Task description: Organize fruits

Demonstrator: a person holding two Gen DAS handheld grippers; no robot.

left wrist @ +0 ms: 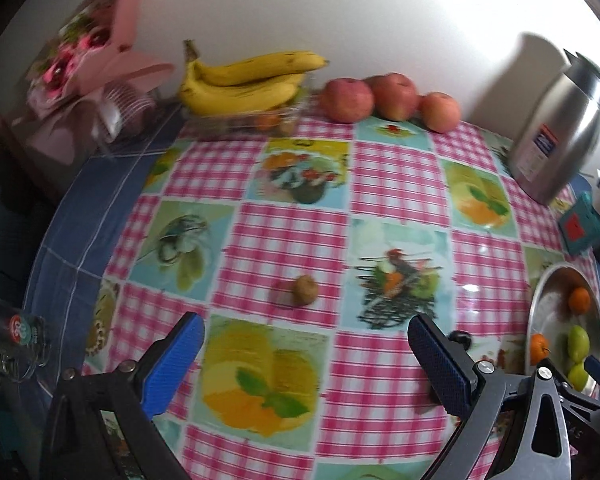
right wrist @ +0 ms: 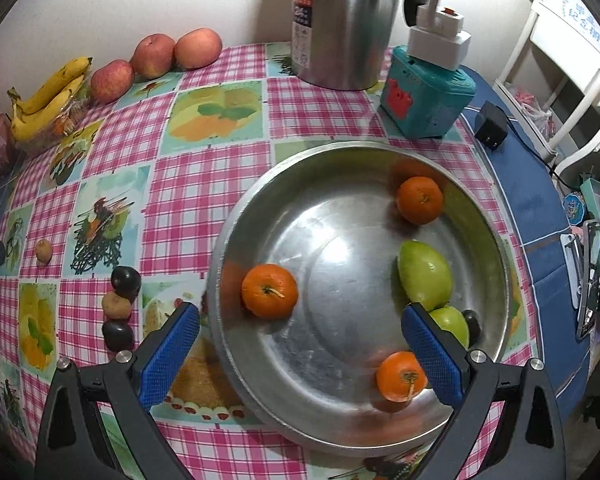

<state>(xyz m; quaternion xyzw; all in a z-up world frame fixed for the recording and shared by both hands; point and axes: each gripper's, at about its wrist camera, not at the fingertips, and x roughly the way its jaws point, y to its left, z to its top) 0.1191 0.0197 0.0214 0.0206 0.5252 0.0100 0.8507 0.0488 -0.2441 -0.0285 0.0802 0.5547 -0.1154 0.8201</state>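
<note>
A steel basin (right wrist: 260, 380) holds three oranges (right wrist: 269, 290), two green fruits (right wrist: 424, 274) and a dark plum (right wrist: 471, 322). My right gripper (right wrist: 300, 354) is open and empty above the basin. On the cloth left of the basin lie two dark plums (right wrist: 125, 280) and a small brown fruit (right wrist: 116, 306); another brown fruit (right wrist: 43, 250) lies farther left. My left gripper (left wrist: 305, 360) is open and empty, just short of that brown fruit (left wrist: 305, 289). The basin shows at the right in the left wrist view (left wrist: 539, 292).
Bananas (left wrist: 240, 80) on a clear container and three apples (left wrist: 391, 94) sit along the far wall. A steel kettle (right wrist: 343, 20), a teal box (right wrist: 425, 94) and a black adapter (right wrist: 491, 125) stand behind the basin. A glass mug (left wrist: 14, 340) stands at the left table edge.
</note>
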